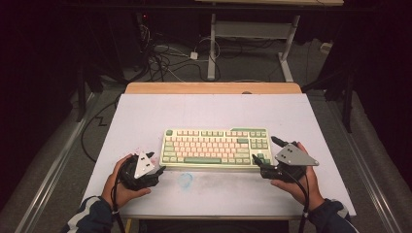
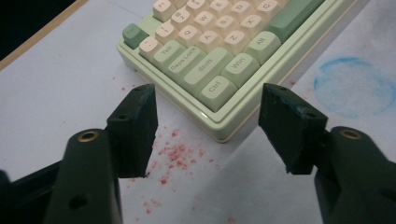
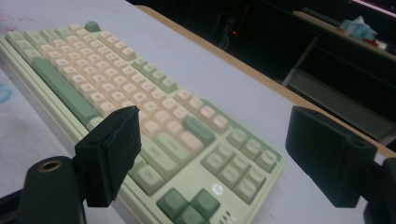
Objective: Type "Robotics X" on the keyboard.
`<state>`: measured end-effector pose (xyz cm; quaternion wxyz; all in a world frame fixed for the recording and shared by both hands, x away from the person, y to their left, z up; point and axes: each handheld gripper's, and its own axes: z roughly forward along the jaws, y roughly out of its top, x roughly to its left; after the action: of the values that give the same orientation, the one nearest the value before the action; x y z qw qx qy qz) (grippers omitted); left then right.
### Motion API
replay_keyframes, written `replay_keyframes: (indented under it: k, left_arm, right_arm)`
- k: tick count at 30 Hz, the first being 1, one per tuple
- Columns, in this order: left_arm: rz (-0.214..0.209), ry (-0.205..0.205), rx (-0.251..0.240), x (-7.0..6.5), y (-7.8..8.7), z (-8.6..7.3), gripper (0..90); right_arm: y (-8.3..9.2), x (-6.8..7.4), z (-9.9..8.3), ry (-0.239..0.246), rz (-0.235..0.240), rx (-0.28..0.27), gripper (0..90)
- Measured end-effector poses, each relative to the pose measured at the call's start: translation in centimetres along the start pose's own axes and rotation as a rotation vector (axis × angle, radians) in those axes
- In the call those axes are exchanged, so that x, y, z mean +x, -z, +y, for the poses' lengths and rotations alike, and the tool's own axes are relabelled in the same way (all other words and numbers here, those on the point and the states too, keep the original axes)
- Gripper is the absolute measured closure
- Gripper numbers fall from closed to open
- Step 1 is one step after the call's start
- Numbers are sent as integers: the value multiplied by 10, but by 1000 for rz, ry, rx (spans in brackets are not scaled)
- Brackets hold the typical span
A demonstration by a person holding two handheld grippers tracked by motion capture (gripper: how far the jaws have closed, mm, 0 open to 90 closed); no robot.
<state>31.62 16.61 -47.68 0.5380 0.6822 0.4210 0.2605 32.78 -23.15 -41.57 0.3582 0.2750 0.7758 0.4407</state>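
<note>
From the high view, the keyboard [image 1: 216, 147] lies at the middle of the white tabletop [image 1: 145, 116]. The left tongs [image 1: 156, 170] sit at its seven o'clock corner, the right tongs [image 1: 258, 162] at its four o'clock corner, each held in a hand.

In the left gripper view, the left tongs [image 2: 208, 126] stand open, with the keyboard's [image 2: 219, 56] Ctrl corner between the jaws and no pad touching it. Red specks [image 2: 175, 154] dot the tabletop at six o'clock; a blue ring [image 2: 355, 86] shows at three o'clock.

In the right gripper view, the right tongs [image 3: 224, 154] gape wide above the keyboard's [image 3: 140, 112] arrow-key end, gripping nothing.
</note>
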Motion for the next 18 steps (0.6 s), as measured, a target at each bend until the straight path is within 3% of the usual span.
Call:
replay_keyframes:
  k: [3, 6, 11, 18]
  left_arm:
    - [-6, 5, 2, -1, 0, 1, 411]
    - [-17, 13, 6, 0, 0, 3, 470]
    - [-43, 21, 24, -1, 0, 7, 665]
    - [-87, 28, 60, -3, -4, 15, 843]
  right_arm:
    - [7, -3, -11, -23, -9, 10, 186]
    - [12, -3, -21, -12, -19, 29, 193]
    - [20, 1, -33, -20, -33, 45, 201]
    - [28, 4, -41, -14, -28, 65, 202]
